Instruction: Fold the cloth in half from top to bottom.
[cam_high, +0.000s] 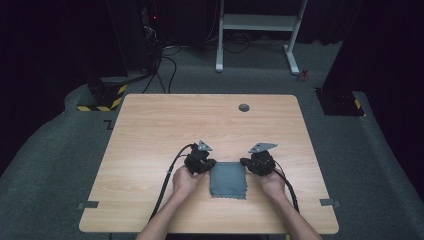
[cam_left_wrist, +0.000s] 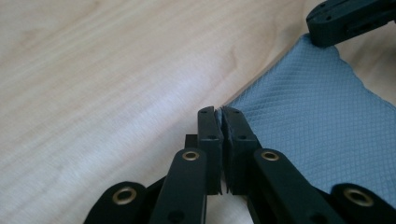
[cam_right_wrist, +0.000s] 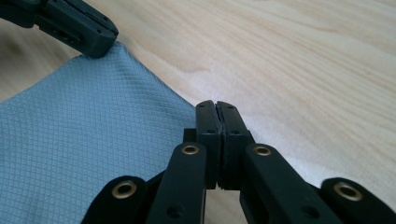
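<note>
A grey-blue cloth (cam_high: 228, 180) with a fine diamond weave lies folded flat near the table's front edge, between the person's two hands. My left gripper (cam_high: 210, 164) is at the cloth's far left corner. In the left gripper view the left gripper (cam_left_wrist: 219, 112) is shut, with the edge of the cloth (cam_left_wrist: 317, 121) pinched between its pads. My right gripper (cam_high: 246, 162) is at the far right corner. In the right gripper view the right gripper (cam_right_wrist: 217, 105) is shut on the corner of the cloth (cam_right_wrist: 84, 130). Each gripper view shows the other gripper on the opposite corner.
The light wooden table (cam_high: 200, 120) stretches bare beyond the cloth, with a round grey cable port (cam_high: 244, 107) near its far edge. Small tape pieces (cam_high: 88, 204) mark the front corners. A white desk frame (cam_high: 257, 22) and dark stands rise from the floor behind.
</note>
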